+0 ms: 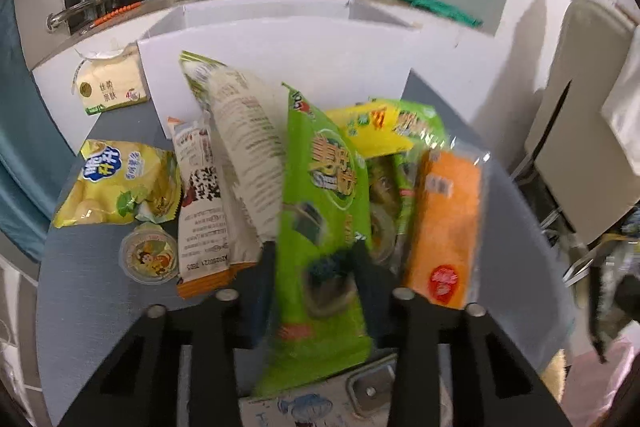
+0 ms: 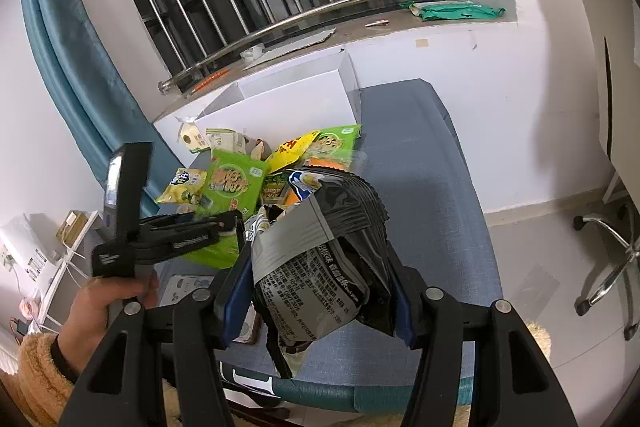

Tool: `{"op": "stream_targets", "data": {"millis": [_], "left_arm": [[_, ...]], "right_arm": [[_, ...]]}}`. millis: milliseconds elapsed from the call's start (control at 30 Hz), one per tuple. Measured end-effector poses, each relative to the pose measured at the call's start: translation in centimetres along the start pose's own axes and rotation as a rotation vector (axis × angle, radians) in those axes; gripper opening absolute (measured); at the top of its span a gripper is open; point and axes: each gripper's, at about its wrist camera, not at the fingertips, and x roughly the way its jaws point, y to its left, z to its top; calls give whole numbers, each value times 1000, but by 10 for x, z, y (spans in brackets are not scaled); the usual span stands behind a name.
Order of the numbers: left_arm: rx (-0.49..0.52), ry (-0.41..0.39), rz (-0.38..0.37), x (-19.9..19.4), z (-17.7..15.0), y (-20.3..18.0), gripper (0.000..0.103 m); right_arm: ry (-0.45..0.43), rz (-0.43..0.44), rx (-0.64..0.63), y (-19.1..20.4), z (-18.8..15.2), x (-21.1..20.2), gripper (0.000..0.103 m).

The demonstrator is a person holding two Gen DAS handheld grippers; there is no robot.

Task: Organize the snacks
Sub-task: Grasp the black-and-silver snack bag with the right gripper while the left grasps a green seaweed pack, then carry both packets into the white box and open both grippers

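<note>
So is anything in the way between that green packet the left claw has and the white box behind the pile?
Yes. The left claw grips the green packet over the snack pile, and a tall white bag leans just ahead-left. The white box stands beyond them, its top open.

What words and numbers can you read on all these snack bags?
"丝柔 亲肤" on the tissue pack.
"A2025021" and "78B5", upside down, on the orange-edged white packet.
Green bag in the left tool: big yellow letters, too blurred.
Yellow chip bag: blue logo, unreadable.
Black bag in the right tool: small print, too small.
Orange snack pack: red seal, unreadable.
</note>
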Motion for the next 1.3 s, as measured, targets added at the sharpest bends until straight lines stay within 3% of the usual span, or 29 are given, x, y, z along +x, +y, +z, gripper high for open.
{"op": "stream_targets", "data": {"millis": [33, 367, 467, 633, 800, 933, 1167, 1200, 1267, 1300], "left_arm": [[-1, -15, -15, -6, 0, 2, 13], [-35, -127, -48, -56, 6, 30, 13], [-63, -182, -67, -71, 24, 42, 13], [-63, -248, -43, -76, 80, 63, 13], [-77, -250, -50, -52, 151, 82, 13], [-68, -198, -22, -8, 202, 89, 13], [-60, -131, 28, 50, 239, 114, 15], [-63, -115, 19, 54, 241, 118, 25], [-82, -78, 28, 61, 242, 126, 68], [-94, -84, 44, 60, 239, 130, 98]], "right_arm": [[0, 3, 2, 0, 0, 1, 63], [-10, 29, -9, 10, 11, 9, 63], [-12, 34, -31, 17, 23, 16, 63], [-46, 33, -105, 38, 70, 35, 63], [-71, 22, -129, 54, 143, 76, 63], [-57, -44, -134, 60, 203, 125, 63], [15, -110, -120, 62, 266, 201, 64], [30, -113, -109, 60, 271, 209, 65], [39, -128, -81, 57, 279, 220, 68], [41, -135, -68, 54, 281, 224, 80]]}}
